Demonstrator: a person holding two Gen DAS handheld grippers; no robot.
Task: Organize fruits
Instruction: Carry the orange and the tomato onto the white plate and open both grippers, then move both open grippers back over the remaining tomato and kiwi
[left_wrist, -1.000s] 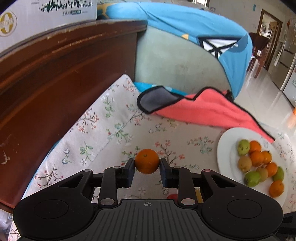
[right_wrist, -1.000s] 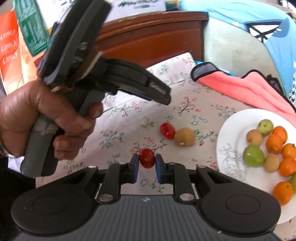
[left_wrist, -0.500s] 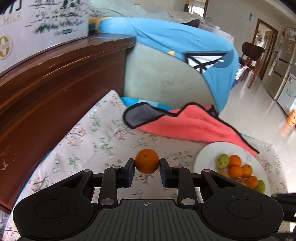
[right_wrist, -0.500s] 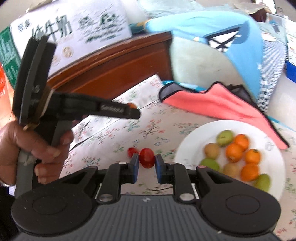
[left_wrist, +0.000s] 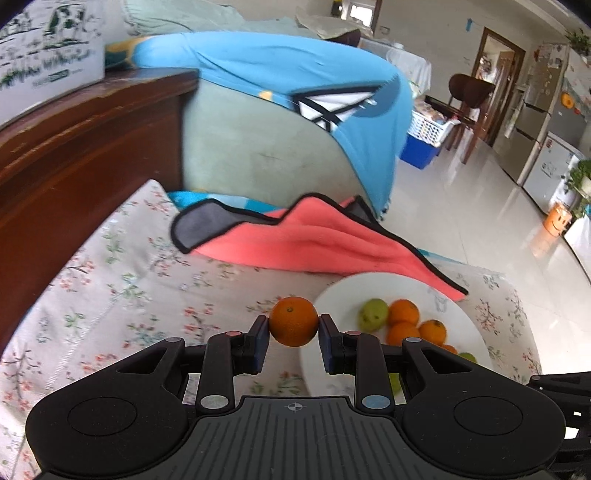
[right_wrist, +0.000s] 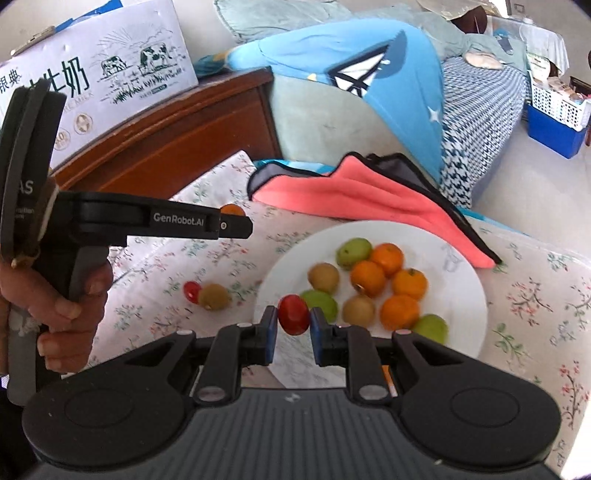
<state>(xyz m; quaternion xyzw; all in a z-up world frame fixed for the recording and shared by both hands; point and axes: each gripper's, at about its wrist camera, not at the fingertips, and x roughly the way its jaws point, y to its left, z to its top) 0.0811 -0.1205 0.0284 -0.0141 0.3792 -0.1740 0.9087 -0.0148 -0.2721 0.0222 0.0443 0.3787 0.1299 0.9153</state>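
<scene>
My left gripper (left_wrist: 293, 330) is shut on an orange (left_wrist: 293, 320), held in the air above the left rim of the white plate (left_wrist: 332, 365). My right gripper (right_wrist: 293, 323) is shut on a small red tomato (right_wrist: 293, 314), held over the plate's (right_wrist: 461, 295) near left part. The plate holds several oranges (right_wrist: 369, 277), green fruits (right_wrist: 353, 252) and brown fruits (right_wrist: 324, 277). A second red tomato (right_wrist: 191, 291) and a brown fruit (right_wrist: 214, 296) lie on the floral cloth left of the plate. The left gripper (right_wrist: 236, 221) shows in the right wrist view with the orange at its tip.
A coral towel (right_wrist: 354, 195) lies behind the plate and overlaps its far rim. A dark wooden headboard (left_wrist: 74, 155) stands at the left with a milk carton box (right_wrist: 110, 81) on top. A blue blanket (left_wrist: 295, 85) covers the cushion behind. The cloth's right edge (left_wrist: 524, 332) drops to the floor.
Both grippers have moved right toward the plate with their fruits still held. The left one now hangs above the plate's rim and the right one over its near left part.
</scene>
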